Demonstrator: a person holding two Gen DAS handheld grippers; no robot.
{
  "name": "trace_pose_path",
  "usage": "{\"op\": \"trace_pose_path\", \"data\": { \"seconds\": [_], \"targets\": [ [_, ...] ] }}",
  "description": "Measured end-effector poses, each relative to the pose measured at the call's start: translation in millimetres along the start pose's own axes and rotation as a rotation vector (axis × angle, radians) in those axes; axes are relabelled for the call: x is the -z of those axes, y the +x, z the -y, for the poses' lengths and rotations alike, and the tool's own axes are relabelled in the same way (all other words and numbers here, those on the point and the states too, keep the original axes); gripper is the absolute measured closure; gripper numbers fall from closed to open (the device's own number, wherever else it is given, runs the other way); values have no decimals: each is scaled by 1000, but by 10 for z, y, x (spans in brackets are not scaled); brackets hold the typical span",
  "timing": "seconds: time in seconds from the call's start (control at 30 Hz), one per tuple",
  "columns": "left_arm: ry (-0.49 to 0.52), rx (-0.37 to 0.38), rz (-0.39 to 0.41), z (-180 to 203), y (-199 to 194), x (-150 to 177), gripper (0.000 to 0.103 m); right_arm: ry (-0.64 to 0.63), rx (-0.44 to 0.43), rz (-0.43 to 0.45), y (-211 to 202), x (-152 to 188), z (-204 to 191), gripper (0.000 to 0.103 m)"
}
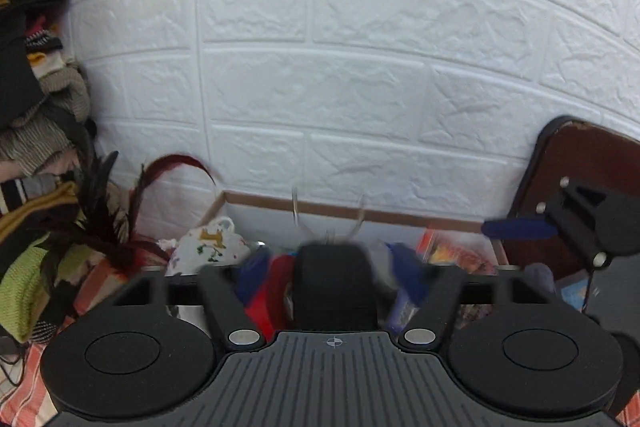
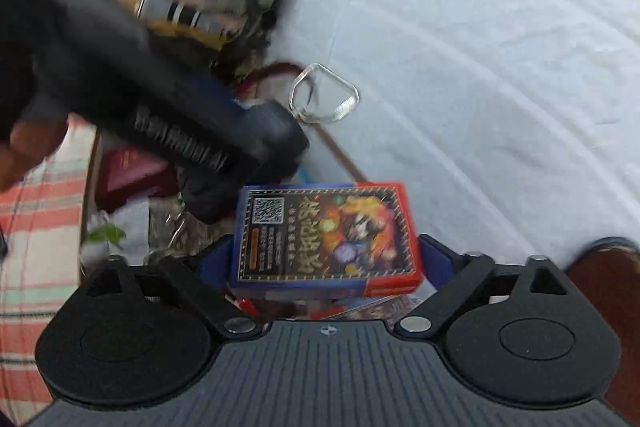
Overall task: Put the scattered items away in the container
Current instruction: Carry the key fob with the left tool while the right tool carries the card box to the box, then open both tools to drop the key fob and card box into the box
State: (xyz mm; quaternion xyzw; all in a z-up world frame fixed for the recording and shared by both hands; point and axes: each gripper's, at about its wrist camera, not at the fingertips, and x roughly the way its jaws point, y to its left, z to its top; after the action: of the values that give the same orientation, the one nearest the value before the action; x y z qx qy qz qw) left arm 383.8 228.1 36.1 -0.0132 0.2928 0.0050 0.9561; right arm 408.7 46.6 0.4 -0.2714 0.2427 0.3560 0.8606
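My right gripper (image 2: pixel 326 259) is shut on a blue and red card box (image 2: pixel 326 239) with a QR code, held over the cardboard container (image 2: pixel 340 151). My left gripper (image 1: pixel 334 267) is shut on a black object (image 1: pixel 335 283) with clear plastic loops (image 1: pixel 296 207) sticking up, above the same container (image 1: pixel 360 213). In the right wrist view the left gripper (image 2: pixel 276 139) reaches in from the left with the black object and a clear loop (image 2: pixel 324 95). The right gripper shows in the left wrist view (image 1: pixel 516 229) at the right, blue fingers closed.
The container holds a printed cloth bag (image 1: pixel 208 247), dark feathers (image 1: pixel 116 211), a dark red item (image 2: pixel 132 175) and printed packets (image 1: pixel 456 247). A pile of clothes (image 1: pixel 36 107) stands at the left. A white brick wall (image 1: pixel 360 67) is behind. A brown chair (image 1: pixel 580 163) is right.
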Motion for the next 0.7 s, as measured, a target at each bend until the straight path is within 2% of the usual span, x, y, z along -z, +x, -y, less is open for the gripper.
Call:
{"op": "trace_pose_path", "data": {
  "seconds": [0.13,0.4,0.7],
  "targets": [
    [26,13,23,30,-100,-44,16,-10,17,-29,12,133,-12,3],
    [43,10,-8,152,-173,57,17,101,2,-32,-295,333,136,6],
    [63,23,-56,320,-314,213,12,92,-12,-22,-558,369,71,7]
  ]
}}
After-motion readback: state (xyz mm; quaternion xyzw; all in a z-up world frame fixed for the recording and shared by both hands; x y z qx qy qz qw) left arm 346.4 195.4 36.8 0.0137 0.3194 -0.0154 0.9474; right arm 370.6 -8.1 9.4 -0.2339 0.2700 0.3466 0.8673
